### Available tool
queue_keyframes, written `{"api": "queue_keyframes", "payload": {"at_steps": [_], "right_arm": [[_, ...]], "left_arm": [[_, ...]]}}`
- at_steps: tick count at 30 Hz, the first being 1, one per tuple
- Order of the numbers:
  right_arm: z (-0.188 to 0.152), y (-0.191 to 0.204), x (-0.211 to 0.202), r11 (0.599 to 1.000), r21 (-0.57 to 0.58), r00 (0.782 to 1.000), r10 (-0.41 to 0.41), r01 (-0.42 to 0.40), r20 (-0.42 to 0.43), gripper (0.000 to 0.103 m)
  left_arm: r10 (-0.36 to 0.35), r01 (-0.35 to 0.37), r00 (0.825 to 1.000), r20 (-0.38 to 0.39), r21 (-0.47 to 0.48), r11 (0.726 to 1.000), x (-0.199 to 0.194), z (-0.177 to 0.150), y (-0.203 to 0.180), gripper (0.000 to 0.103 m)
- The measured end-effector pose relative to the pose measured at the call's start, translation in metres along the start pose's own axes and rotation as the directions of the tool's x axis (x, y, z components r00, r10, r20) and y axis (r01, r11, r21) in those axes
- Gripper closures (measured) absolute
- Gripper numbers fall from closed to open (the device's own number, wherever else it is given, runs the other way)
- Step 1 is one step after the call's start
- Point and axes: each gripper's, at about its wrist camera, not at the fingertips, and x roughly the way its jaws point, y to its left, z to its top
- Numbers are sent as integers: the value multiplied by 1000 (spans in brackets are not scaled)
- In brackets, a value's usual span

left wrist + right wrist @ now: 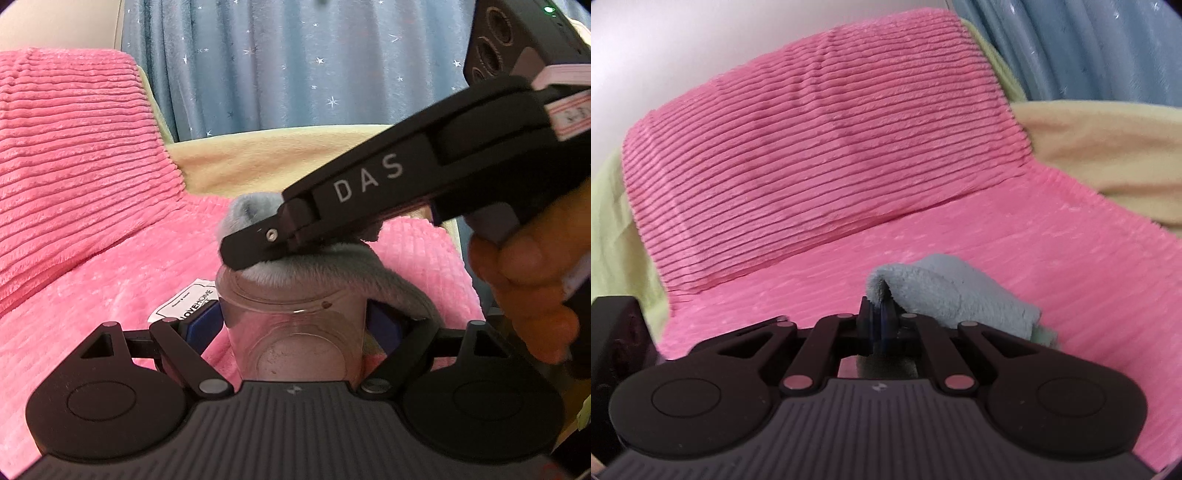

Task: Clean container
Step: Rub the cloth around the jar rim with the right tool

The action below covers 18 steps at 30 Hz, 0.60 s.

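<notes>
In the left wrist view my left gripper [293, 325] is shut on a clear plastic container [295, 332], held with its base toward the camera and a brown speck near its rim. A grey fluffy cloth [332, 266] covers the container's mouth. The right gripper [258, 247] comes in from the upper right and presses the cloth onto that opening. In the right wrist view my right gripper [881, 321] is shut on the grey cloth [945, 291], which folds over to the right of the fingers. The container is hidden there.
A pink ribbed blanket [74, 166] covers a seat and backrest behind the container, with a white label [192, 302] on it. Beige fabric [277, 155] and a blue starred curtain [295, 62] lie beyond. A person's hand [524, 273] grips the right tool.
</notes>
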Motion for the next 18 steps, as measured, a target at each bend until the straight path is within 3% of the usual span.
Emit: {"api": "queue_keyframes", "payload": {"at_steps": [18], "right_arm": [[0,5,4,1000,2,1000,-3,3,-7,102]], "left_arm": [[-13,13,1000,1,19,1000,1,0,7,19]]}}
